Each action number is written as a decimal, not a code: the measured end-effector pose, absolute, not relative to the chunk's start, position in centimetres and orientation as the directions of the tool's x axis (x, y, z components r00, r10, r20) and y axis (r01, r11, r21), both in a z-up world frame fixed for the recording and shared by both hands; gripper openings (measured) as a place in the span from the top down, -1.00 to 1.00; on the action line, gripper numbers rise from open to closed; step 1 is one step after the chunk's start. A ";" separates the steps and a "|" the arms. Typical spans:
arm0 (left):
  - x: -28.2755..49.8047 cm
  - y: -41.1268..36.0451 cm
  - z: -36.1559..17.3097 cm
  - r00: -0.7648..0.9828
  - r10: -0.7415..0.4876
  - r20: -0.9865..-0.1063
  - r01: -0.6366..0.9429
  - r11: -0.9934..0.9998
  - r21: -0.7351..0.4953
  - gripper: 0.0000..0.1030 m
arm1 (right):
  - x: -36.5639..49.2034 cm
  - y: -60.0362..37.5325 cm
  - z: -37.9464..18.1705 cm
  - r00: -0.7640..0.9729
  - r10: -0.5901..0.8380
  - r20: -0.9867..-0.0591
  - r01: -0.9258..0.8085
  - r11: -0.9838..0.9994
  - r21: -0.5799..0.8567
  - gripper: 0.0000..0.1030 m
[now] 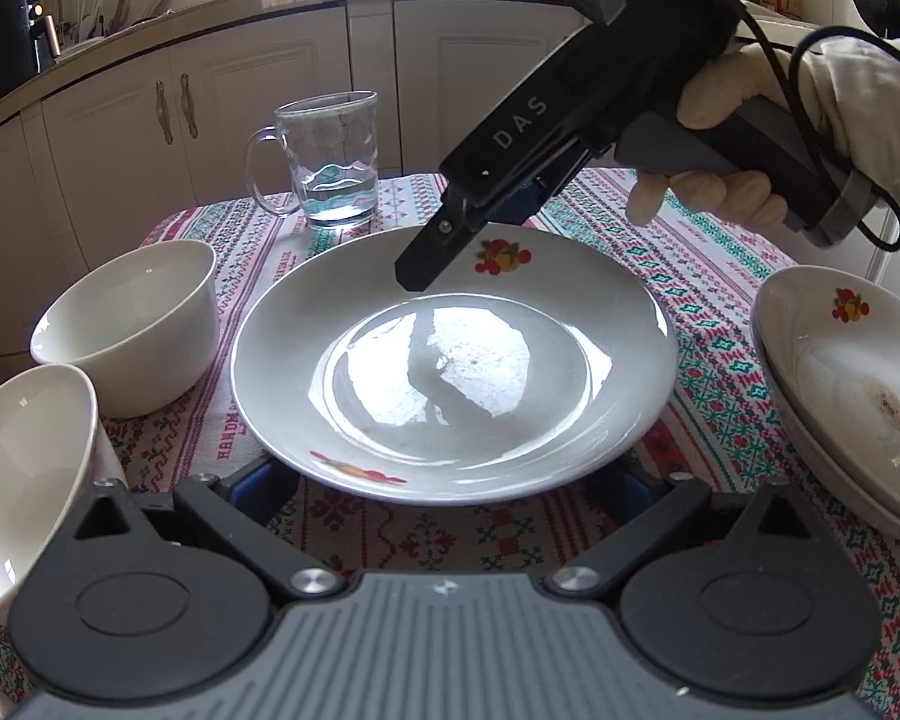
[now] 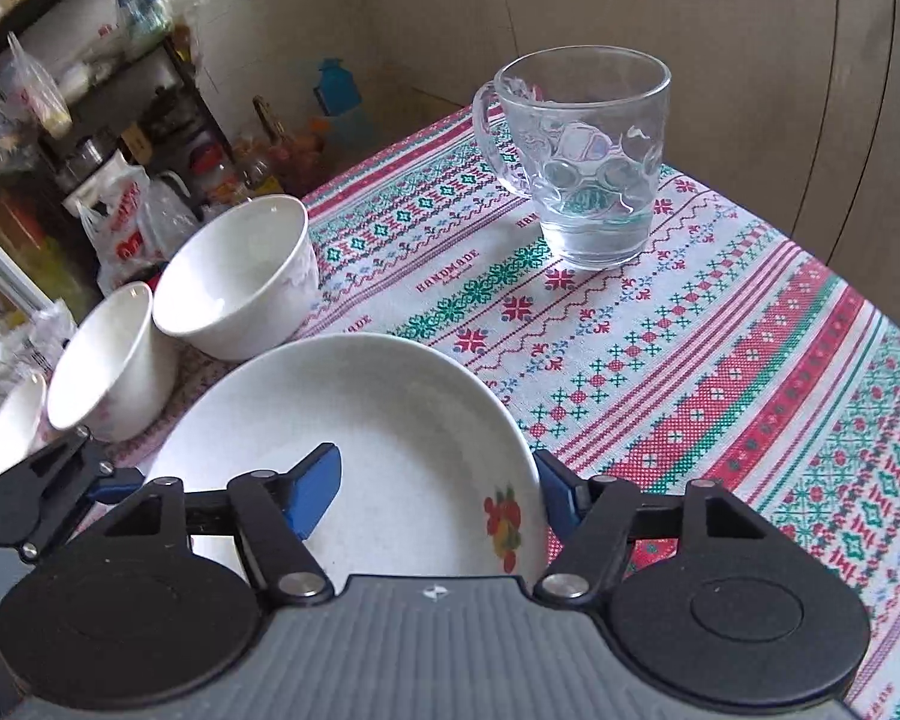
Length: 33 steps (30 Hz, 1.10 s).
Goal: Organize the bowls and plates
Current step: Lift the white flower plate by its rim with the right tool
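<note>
Left wrist: patterned tablecloth (image 1: 678, 276), kitchen cabinets (image 1: 222, 102) behind; both tools spread wide, gripping nothing.

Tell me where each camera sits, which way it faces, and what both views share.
Left wrist: on the left claw, low at the plate's near rim, facing the kitchen cabinets; shows its own open fingers under that rim, plus the right claw over the plate's far side and a gloved hand.
Right wrist: on the right claw, above the plate, looking down across the tablecloth; its blue pads straddle the rim.
Shared: the plate, glass mug, two white bowls, tablecloth.
</note>
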<state>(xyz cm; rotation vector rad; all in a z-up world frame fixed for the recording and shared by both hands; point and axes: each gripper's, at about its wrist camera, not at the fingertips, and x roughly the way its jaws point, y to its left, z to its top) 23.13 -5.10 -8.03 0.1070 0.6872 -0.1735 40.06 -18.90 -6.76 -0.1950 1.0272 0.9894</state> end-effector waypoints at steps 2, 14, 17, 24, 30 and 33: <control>23.1 -5.1 -8.0 0.760 -0.122 -0.638 0.194 0.980 0.044 -0.96 | 40.3 -19.1 -6.8 0.129 0.610 -0.782 -0.757 0.570 0.320 -0.44; 23.2 -5.0 -7.9 0.758 -0.119 -0.642 0.201 0.978 0.056 -0.97 | 42.2 -20.3 -7.5 0.022 0.681 -0.732 -0.682 0.546 0.487 -0.45; 23.2 -4.9 -7.8 0.757 -0.116 -0.643 0.205 0.977 0.066 -0.97 | 42.1 -20.6 -7.4 0.020 0.688 -0.725 -0.672 0.547 0.500 -0.45; 22.4 -5.1 -7.2 0.765 -0.115 -0.633 0.237 0.965 0.111 -0.96 | 41.0 -21.1 -6.7 0.035 0.683 -0.730 -0.669 0.558 0.490 -0.45; 21.4 -5.0 -6.5 0.761 -0.128 -0.635 0.265 0.956 0.124 -0.96 | 39.3 -21.7 -5.6 0.049 0.690 -0.722 -0.669 0.559 0.490 -0.45; 20.8 -4.8 -5.9 0.754 -0.138 -0.642 0.280 0.952 0.125 -0.96 | 38.3 -21.9 -5.0 0.062 0.693 -0.719 -0.668 0.563 0.486 -0.45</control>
